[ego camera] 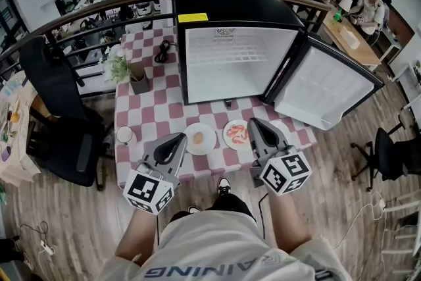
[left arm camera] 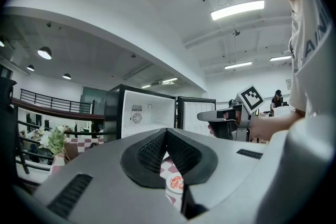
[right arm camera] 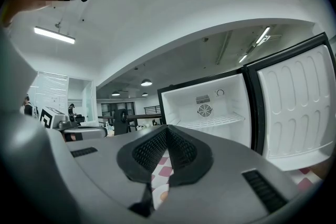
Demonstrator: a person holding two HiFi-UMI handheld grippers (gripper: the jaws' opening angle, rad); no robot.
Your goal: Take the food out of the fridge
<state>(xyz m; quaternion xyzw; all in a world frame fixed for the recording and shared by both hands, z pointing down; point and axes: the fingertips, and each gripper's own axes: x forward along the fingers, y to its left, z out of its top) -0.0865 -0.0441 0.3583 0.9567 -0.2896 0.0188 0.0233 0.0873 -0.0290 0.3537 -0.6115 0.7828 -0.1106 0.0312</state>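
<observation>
Though empty, fingers (left arm camera: 149,152) closed, left gripper (ego camera: 177,140) and right gripper (ego camera: 254,123) near plates (ego camera: 199,152) (ego camera: 227,141), open fridge (ego camera: 230,6) behind, plant (ego camera: 118,66) leftward.

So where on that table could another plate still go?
The checkered table is bare left of the fridge, between the potted plant and the small cup. The front strip is crowded: the left plate and right plate sit side by side.

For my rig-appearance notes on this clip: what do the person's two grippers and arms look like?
The left gripper and right gripper are matching grey wedge-shaped shells, with black ribbed pads lining the jaws. Each carries a white cube printed with black square markers. The person wears a white short-sleeved T-shirt with dark lettering; the forearms are bare.
</observation>
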